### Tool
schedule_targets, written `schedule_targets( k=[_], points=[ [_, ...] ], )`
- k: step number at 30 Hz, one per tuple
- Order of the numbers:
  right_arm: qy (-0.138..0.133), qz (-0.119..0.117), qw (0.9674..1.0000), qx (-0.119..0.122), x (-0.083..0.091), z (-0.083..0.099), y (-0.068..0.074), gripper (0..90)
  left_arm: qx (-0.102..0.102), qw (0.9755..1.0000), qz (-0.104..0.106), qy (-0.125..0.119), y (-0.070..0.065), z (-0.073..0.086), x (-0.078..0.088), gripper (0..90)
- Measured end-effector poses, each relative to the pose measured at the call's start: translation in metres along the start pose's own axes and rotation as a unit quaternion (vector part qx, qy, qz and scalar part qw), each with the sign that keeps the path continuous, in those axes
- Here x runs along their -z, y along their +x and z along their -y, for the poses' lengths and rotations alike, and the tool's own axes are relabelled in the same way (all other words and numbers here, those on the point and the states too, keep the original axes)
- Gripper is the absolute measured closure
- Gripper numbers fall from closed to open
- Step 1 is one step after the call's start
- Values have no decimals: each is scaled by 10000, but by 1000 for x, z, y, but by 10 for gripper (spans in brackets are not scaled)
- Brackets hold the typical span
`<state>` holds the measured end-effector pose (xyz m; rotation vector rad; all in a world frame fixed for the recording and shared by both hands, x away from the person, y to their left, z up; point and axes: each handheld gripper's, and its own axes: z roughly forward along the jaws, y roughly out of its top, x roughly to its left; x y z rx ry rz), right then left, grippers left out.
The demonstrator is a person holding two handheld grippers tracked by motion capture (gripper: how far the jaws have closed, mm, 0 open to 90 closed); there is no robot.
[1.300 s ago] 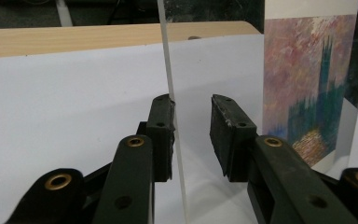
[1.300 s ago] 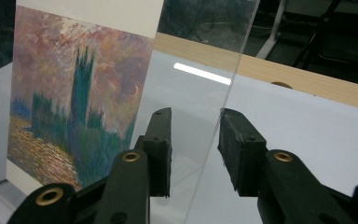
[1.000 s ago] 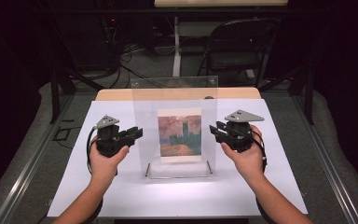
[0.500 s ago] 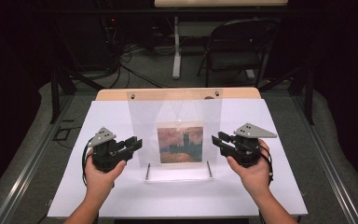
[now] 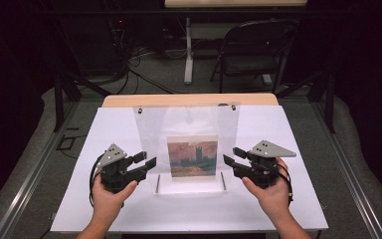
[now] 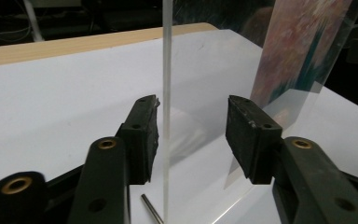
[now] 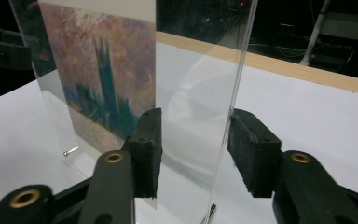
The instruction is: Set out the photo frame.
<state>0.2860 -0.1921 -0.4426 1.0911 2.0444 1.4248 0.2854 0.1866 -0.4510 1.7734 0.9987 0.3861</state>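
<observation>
High view: a clear acrylic picture stand (image 5: 186,144) stands upright on the white bench (image 5: 189,214), a small painted print (image 5: 192,156) inside it, midway between the left gripper (image 5: 146,162) and the right gripper (image 5: 231,162). Both have just been opening; each pair of fingers is now apart, with a side edge of the clear sheet in the gap and neither pad pressing on it.

In the left gripper view the sheet's edge (image 6: 167,93) runs as a pale vertical line close beside one finger (image 6: 142,135), with clear space to the other. In the right gripper view the edge (image 7: 237,84) stands just beside one pad (image 7: 251,149) — whether it grazes it I cannot tell.

By my reading the stand is set down and let go; what is left is to draw both hands back without tipping it.

The sheets are glossy, thin and flat, with two small metal pins (image 5: 158,181) at the foot. The print is matte, rust sky over a teal tower. The pads are black, rough and blocky.
</observation>
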Motion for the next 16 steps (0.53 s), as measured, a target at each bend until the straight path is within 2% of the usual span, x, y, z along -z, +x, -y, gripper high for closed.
schedule_targets(
  k=[4,8,14,16],
  points=[
    [-13,7,9999,151,3,9,2,468,3,9998,-176,-110,2,8,6,471],
    [-44,60,9995,298,10,20,0,420,32,9995,-254,-161,5,19,12,431],
    [-54,121,9999,107,20,44,-15,415,139,9988,-421,-229,19,43,17,419],
    [15,242,9997,53,21,54,-23,416,39,9981,-594,-159,23,50,16,418]
  ],
)
